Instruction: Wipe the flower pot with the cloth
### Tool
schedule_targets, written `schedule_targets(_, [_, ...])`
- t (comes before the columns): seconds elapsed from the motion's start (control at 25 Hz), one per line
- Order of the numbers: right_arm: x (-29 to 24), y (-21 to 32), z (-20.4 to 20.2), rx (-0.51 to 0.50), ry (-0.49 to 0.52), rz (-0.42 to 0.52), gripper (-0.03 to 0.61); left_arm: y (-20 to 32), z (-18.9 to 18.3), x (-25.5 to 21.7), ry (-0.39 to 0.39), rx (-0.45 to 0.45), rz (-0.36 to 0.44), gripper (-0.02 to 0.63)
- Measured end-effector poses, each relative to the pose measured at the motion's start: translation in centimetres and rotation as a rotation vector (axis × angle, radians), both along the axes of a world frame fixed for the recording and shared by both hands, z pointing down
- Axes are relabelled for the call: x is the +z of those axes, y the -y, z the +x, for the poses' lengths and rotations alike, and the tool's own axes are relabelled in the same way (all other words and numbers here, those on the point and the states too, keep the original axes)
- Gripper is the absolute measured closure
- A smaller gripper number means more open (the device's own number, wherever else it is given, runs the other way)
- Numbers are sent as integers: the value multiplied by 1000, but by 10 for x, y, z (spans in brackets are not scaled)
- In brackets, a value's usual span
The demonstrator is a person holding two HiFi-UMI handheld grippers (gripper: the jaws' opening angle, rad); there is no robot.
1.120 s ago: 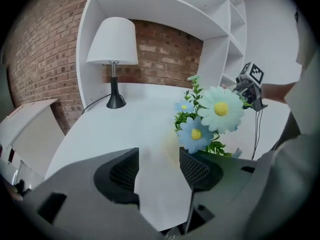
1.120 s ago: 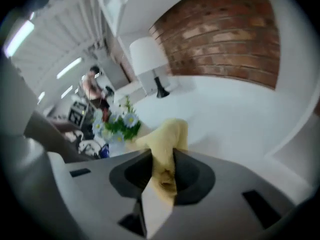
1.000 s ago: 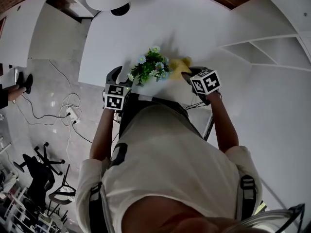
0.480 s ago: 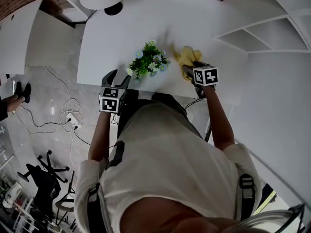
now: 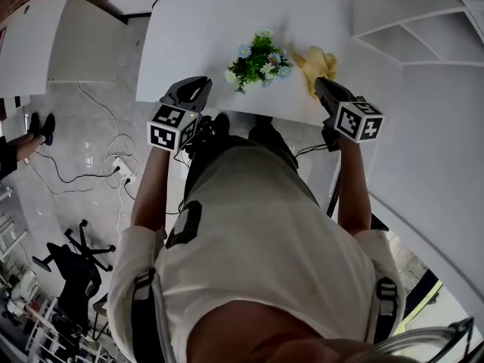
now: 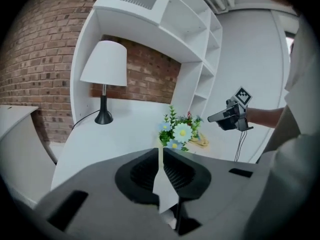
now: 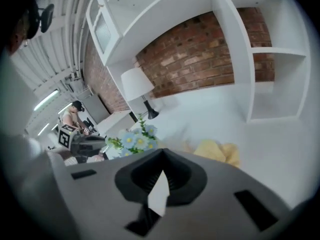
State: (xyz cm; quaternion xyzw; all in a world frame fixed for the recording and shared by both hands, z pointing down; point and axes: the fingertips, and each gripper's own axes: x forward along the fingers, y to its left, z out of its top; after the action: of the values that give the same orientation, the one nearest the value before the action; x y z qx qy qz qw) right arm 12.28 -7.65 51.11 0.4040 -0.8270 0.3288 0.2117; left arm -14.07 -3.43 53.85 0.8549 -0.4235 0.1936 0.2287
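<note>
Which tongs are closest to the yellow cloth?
The right tongs: their tip is beside the yellow cloth. The left tongs, closing on nothing, are across the flowers from it.

The person wears a loose white shirt [image 5: 257, 225] with short sleeves [image 5: 138, 262]. Dark straps [image 5: 144, 308] with buckles go over both shoulders. A small flat black box [image 5: 184, 224] is clipped on the left side of the chest. Dark clothes [image 5: 215, 144] show at the waist. A clear curved rim [image 5: 423, 339] sits near the head.
</note>
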Motion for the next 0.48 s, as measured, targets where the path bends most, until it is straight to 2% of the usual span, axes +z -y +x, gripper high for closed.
schedule_targets(0.12, [-5,-26,-31,-28,22,10,568,-14,-1,-3,-12,52,-2,574])
schedule_targets(0.24, [-4,-49,-43,-30,57,-4,568,-25,9,1,-6,97,-11,574])
schedule_targets(0.48, [-21,-78,-61,-57,256,-40,568,-24,22,-11,26,84,14,574])
